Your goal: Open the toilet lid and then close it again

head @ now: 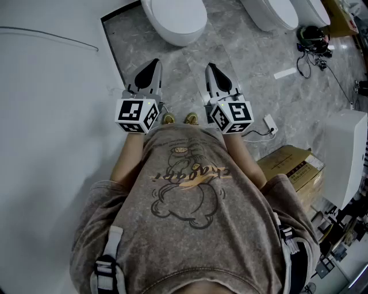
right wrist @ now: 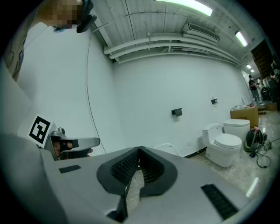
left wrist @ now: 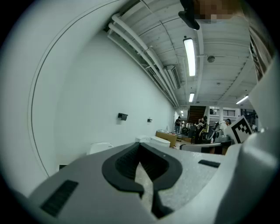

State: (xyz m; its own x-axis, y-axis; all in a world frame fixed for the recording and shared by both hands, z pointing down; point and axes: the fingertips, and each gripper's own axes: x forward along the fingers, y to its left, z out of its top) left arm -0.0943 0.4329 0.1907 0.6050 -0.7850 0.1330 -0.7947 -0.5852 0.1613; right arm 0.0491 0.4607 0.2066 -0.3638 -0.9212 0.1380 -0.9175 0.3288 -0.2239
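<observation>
Where toilet lid (head: 175, 20) down — shirt script (head: 190, 172) illegible

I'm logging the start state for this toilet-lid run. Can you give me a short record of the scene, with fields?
left gripper: shut, empty, held out in front of the person
right gripper: shut, empty, beside the left one
toilet: on the floor ahead of both grippers, untouched
lid: down
cardboard box: on the floor at the person's right
</observation>
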